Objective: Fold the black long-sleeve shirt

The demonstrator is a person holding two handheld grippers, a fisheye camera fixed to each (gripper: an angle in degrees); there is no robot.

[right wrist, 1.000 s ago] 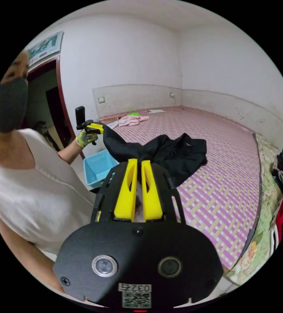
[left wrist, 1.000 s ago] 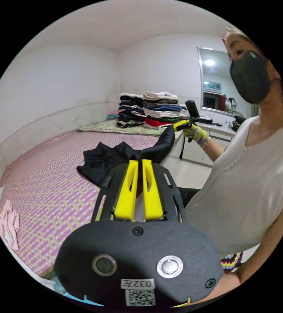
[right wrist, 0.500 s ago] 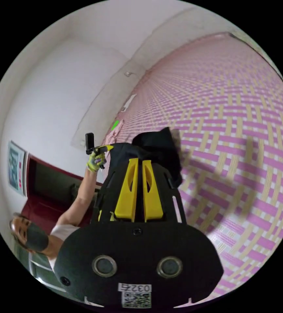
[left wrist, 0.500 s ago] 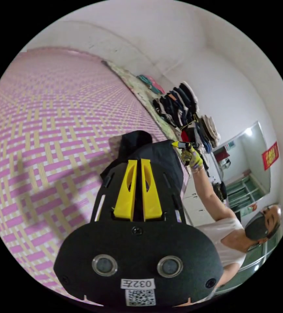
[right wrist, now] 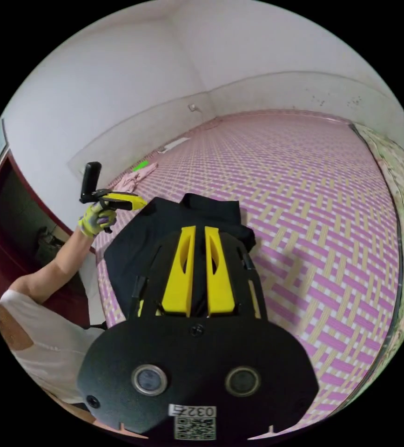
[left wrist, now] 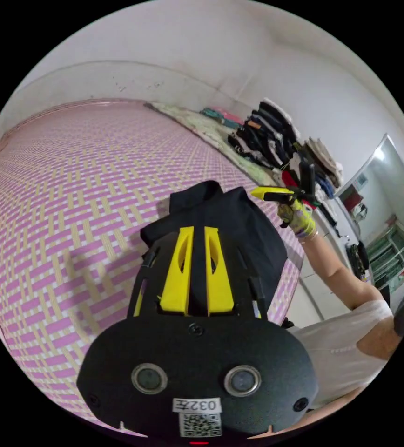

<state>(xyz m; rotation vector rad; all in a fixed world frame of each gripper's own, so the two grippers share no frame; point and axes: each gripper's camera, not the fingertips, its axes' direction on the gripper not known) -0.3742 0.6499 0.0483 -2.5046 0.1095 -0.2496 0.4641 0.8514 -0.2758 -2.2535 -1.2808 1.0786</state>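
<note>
1. Your left gripper (left wrist: pixel 196 232) has its jaws nearly together, over the black long-sleeve shirt (left wrist: pixel 239 233); whether they pinch cloth you cannot tell.
2. Your right gripper (right wrist: pixel 195 231) reads likewise.
3. The shirt lies on the woven mat (right wrist: pixel 313 195) at its near edge (a second ago it hung stretched between both grippers).
4. In the left gripper view, the right gripper now sits beside the shirt's edge; the folded clothes stack (left wrist: pixel 276 139) lies beyond.

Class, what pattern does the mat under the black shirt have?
The mat has a pink-and-tan woven check, clearest in the right gripper view.
</note>
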